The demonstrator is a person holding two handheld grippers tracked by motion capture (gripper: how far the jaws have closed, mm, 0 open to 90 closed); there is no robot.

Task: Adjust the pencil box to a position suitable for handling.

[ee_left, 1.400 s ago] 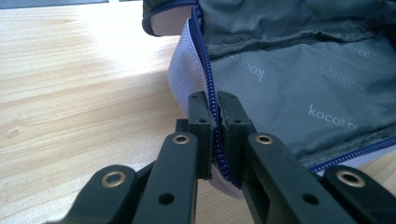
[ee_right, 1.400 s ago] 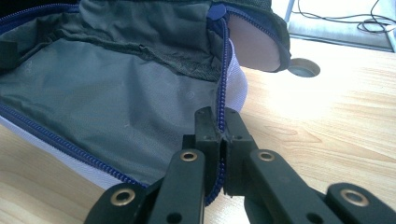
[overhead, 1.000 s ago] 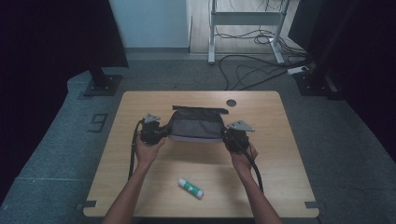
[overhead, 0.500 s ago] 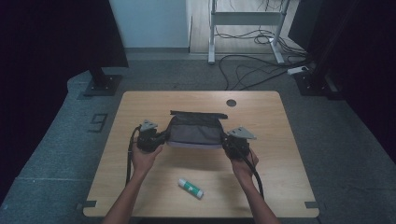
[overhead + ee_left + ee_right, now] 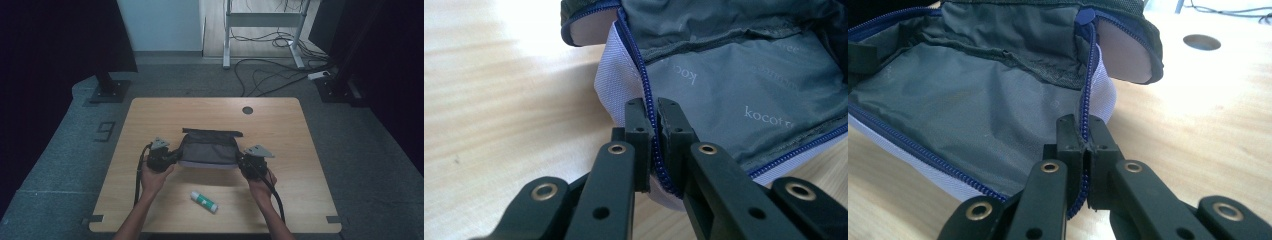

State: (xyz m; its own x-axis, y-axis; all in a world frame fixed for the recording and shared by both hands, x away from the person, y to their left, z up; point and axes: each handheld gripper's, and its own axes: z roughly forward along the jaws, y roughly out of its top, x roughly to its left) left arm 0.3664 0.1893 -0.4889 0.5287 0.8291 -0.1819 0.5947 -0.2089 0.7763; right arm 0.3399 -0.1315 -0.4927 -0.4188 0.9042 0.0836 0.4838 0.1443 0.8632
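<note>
My left gripper (image 5: pixel 170 156) and my right gripper (image 5: pixel 243 161) sit at the two ends of a grey zip pouch (image 5: pixel 208 149) lying near the middle of the wooden table (image 5: pixel 280 125) in the high view, my hands reaching in from the near edge; a glue stick (image 5: pixel 204 201) lies well apart from the pouch, on the table between my forearms. In the left gripper view, my left gripper (image 5: pixel 653 111) has its jaws closed tight on the pouch's blue zipper edge (image 5: pixel 647 95), and the pouch (image 5: pixel 744 85) gapes open to show its grey lining. In the right gripper view, my right gripper (image 5: pixel 1083 131) is likewise clamped on the zipper edge (image 5: pixel 1089 75) at the other end, the pouch (image 5: pixel 973 100) open and, as far as I can see, empty. I judge the unzipping and spreading done; the glue stick is not yet inside, so loading it and zipping shut seem left.
</note>
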